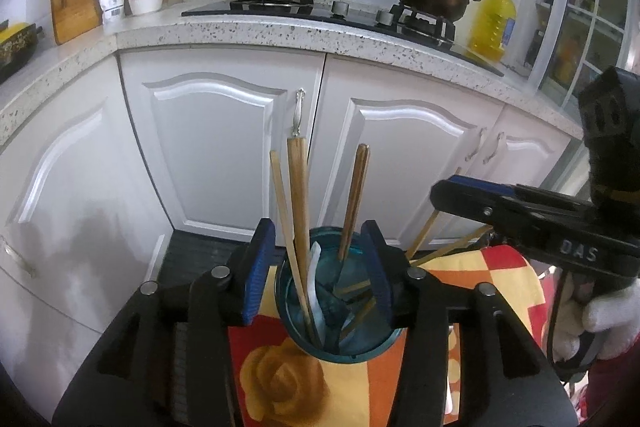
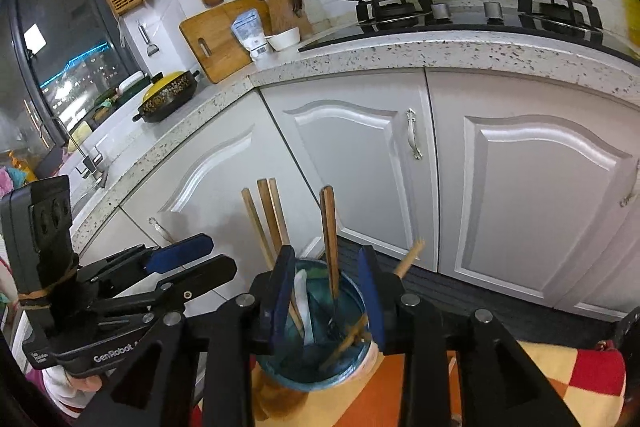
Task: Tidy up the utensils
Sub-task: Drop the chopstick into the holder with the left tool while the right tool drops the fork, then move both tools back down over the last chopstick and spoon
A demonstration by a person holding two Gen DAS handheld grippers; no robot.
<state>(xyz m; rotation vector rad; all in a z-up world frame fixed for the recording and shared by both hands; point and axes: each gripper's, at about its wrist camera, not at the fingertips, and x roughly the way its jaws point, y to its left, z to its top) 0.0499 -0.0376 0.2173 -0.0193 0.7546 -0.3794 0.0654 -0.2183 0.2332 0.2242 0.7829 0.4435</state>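
The left gripper's fingers (image 1: 259, 269) stand open astride the blue glass cup (image 1: 340, 311) of upright chopsticks (image 1: 298, 203), seemingly not pressing it, while the right gripper (image 1: 440, 193), parted and empty, hovers just beside.

Blue cup (image 1: 340, 331) w/ utensils on patterned cloth (image 1: 472, 279)

Left gripper (image 1: 318, 271) angled downward, jaws parted, nothing pressed between the pads. Right gripper (image 2: 326, 293) just to its right, angled downward too, jaws parted. White-gloved hand (image 1: 592, 323) wraps the right gripper's handle
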